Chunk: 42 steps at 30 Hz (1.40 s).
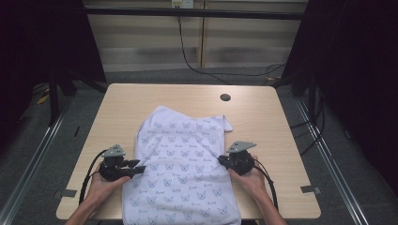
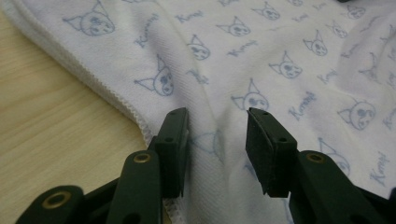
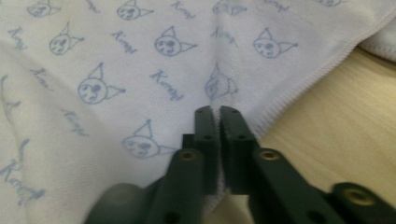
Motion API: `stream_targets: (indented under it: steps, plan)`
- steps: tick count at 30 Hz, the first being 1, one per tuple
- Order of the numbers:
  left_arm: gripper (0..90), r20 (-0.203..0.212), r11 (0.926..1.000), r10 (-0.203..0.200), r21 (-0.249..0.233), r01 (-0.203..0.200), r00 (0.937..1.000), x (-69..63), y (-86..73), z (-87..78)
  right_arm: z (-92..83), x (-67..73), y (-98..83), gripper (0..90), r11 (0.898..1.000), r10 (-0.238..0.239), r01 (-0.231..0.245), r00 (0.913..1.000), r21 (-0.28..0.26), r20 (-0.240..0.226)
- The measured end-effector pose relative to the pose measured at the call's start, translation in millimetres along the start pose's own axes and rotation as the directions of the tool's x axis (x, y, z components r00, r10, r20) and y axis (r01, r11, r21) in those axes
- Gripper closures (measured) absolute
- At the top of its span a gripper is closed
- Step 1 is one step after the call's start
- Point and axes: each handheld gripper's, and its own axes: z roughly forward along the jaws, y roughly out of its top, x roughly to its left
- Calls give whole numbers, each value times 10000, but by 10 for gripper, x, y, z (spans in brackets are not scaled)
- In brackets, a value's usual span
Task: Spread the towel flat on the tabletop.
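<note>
On my feed the white garment (image 2: 261,51) carries a repeating pale-blue script word beside each cat-face print; it starts with "K", looks like "Kuromi", though I cannot confirm every letter. I find no other legible text.

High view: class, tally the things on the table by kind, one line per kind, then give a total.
Printed cloth: 1
Grippers, left and right: 2
Total: 3
</note>
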Motion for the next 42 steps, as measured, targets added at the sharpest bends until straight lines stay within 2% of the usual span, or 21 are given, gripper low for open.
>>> stream_targets:
  steps: [3, 4, 5, 6, 7, 8, 9, 10, 12, 16, 19, 21, 22, 24, 28, 30, 32, 37, 39, 40, 42]
  plan:
    - [579, 134, 10000, -15, -7, 15, 9999, 8, -7, -6, -124, 29, 12, 897, 9995, 170, -176, 9996, -280, -227]
    - [579, 243, 9999, -127, 1, 127, 9996, 7, -10, -9, -331, 62, 48, 898, 9949, 162, -195, 9993, -990, -342]
    - [579, 243, 9999, -127, 1, 127, 9996, 7, -10, -9, -331, 62, 48, 898, 9949, 162, -195, 9993, -990, -342]
    - [580, 289, 9999, -110, 34, 109, 9995, 6, -11, -12, -571, 116, 88, 898, 9879, 44, -116, 9989, -1545, -467]
    - [580, 292, 9999, -76, 69, 74, 9995, -4, -12, -16, -571, 116, 88, 898, 9879, 44, -116, 9989, -1545, -467]
    - [579, 415, 9998, -101, 155, 94, 9991, -42, -25, -27, -777, 190, 83, 898, 9804, -29, -128, 9969, -1967, -792]
    - [579, 415, 9998, -101, 155, 94, 9991, -42, -25, -27, -777, 190, 83, 898, 9804, -29, -128, 9969, -1967, -792]
    - [580, 521, 9994, 46, 335, -63, 9986, -96, -52, -60, -895, 306, 16, 897, 9832, -200, 22, 9953, -1827, -952]
    - [580, 650, 9988, 137, 454, -166, 9978, -157, -99, -107, -950, 425, -119, 895, 9873, -164, -49, 9911, -1587, -1322]
    - [601, 1068, 9980, 33, 630, -100, 9943, -253, -206, -203, -905, 637, -456, 894, 9961, 191, -358, 9794, -802, -2011]
    - [635, 1546, 9965, -22, 826, -107, 9880, -333, -298, -283, -888, 755, -655, 891, 9985, 423, -496, 9709, -250, -2355]
    - [623, 1906, 9959, 151, 845, -317, 9816, -372, -332, -309, -917, 787, -715, 854, 9991, 394, -415, 9681, -30, -2475]
    - [618, 1822, 9972, 187, 683, -316, 9831, -380, -323, -310, -945, 765, -713, 816, 9987, 448, -492, 9680, -115, -2470]
    - [618, 2039, 9993, 77, 332, -148, 9790, -345, -236, -292, -996, 607, -633, 750, 9947, 705, -850, 9737, -579, -2168]
    - [622, 1748, 9996, 234, -214, -199, 9843, -250, 21, -134, -914, 66, -344, 677, 9829, 1219, -1366, 9853, -1234, -1194]
    - [625, 1681, 9995, 265, -184, -238, 9854, -196, 130, -12, -779, -230, -232, 647, 9784, 1634, -1693, 9849, -1183, -577]
    - [625, 1680, 9997, 107, -212, -72, 9857, -160, 194, 104, -621, -474, -151, 589, 9772, 1898, -1916, 9814, -917, -279]
    - [617, 1316, 9999, 8, 155, -28, 9913, -123, 169, 219, -323, -724, -11, 452, 9800, 1972, -1965, 9801, -321, 228]
    - [616, 1252, 9994, 139, 283, -176, 9920, -133, 124, 208, -243, -759, -13, 451, 9771, 2119, -2118, 9773, -208, -3]
    - [616, 1308, 9995, 67, 290, -106, 9914, -134, 108, 191, -212, -765, -23, 494, 9744, 2244, -2245, 9745, -112, -86]
    - [615, 1239, 9995, 73, 312, -112, 9923, -147, 78, 154, -184, -735, -45, 729, 9760, 2174, -2177, 9752, -37, -420]
